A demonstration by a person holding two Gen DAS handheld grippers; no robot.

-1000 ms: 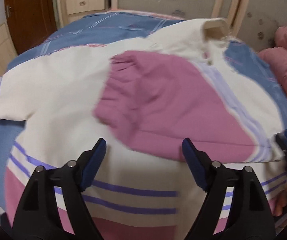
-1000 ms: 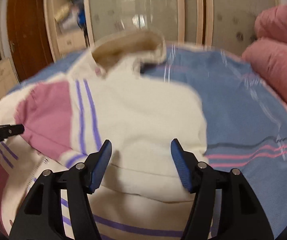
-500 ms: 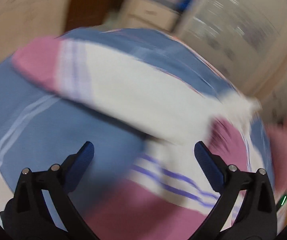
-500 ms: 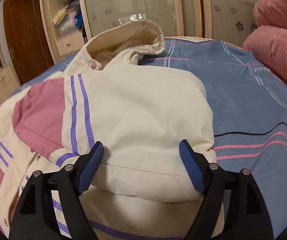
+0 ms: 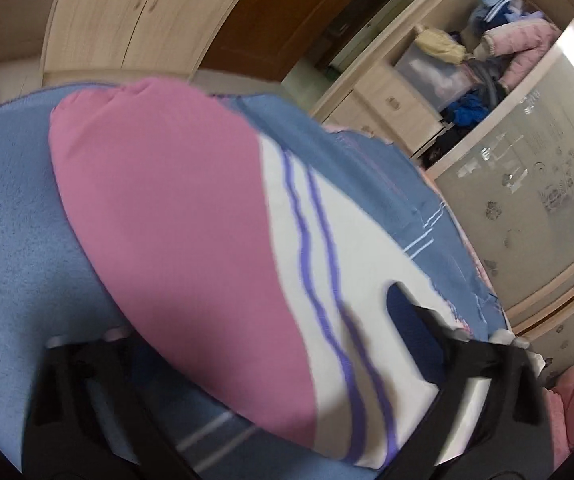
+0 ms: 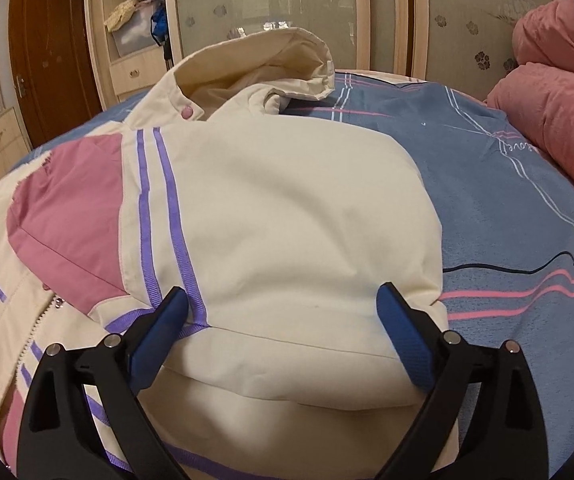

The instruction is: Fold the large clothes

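Note:
A large cream, pink and purple-striped jacket [image 6: 271, 216] lies on the blue bed sheet [image 6: 519, 208], collar at the far end and one sleeve folded over the body. My right gripper [image 6: 283, 320] is open, its jaws straddling the folded cream part, low over it. In the left wrist view the other sleeve [image 5: 191, 216], pink at the cuff, lies stretched out on the sheet [image 5: 11, 248]. My left gripper [image 5: 247, 344] is open, with the sleeve lying between its wide-apart jaws and hiding the left fingertip.
Pink pillows [image 6: 555, 92] lie at the right of the bed. A wardrobe with glass sliding doors [image 6: 271, 0] and open shelves of clothes [image 5: 479, 52] stands behind the bed. A brown door [image 6: 51, 52] is at the left.
My left gripper has swung left from the jacket body out to the stretched sleeve and come down close over it. My right gripper has opened wider and stayed over the folded cream part.

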